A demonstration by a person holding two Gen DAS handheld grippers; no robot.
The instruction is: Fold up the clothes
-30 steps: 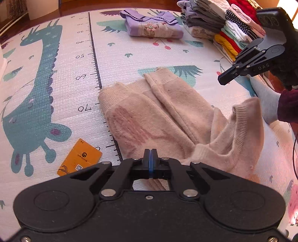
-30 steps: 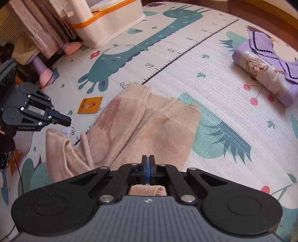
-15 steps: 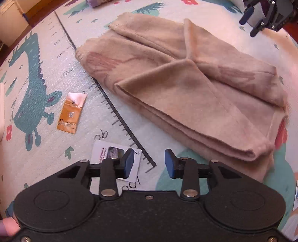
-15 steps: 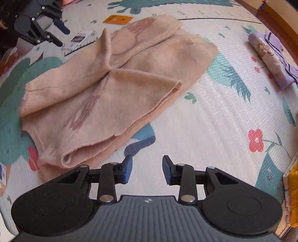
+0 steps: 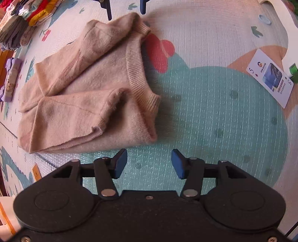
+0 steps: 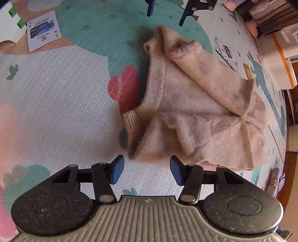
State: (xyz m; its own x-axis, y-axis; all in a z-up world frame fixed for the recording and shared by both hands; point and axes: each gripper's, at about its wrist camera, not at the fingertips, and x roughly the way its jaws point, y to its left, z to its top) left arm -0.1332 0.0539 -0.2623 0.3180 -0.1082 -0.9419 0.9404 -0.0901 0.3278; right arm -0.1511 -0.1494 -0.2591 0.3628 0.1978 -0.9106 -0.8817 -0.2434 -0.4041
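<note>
A beige knit sweater [image 5: 89, 96] lies on the play mat with both sleeves folded inward over its body and its ribbed collar [image 5: 136, 74] toward me. My left gripper [image 5: 149, 163] hovers open just short of the sweater's near shoulder, nothing between its blue pads. From the opposite side, my right gripper [image 6: 146, 168] stands open just in front of the same sweater [image 6: 201, 115], by its other shoulder. Each view shows the other gripper's blue fingertips [image 5: 142, 5] [image 6: 150, 7] at the top edge.
A stack of folded clothes [image 5: 22, 16] and a folded lilac garment [image 5: 9, 80] lie left in the left wrist view. A playing card [image 5: 270, 78] and a white object [image 5: 279, 22] sit right. An orange card [image 5: 36, 172] lies near the gripper. A white box [image 6: 279, 61] stands far right.
A second ago both grippers were shut on the sweater; half a second ago they had let go and opened. They now sit at the collar end, facing each other, pads wider apart.
</note>
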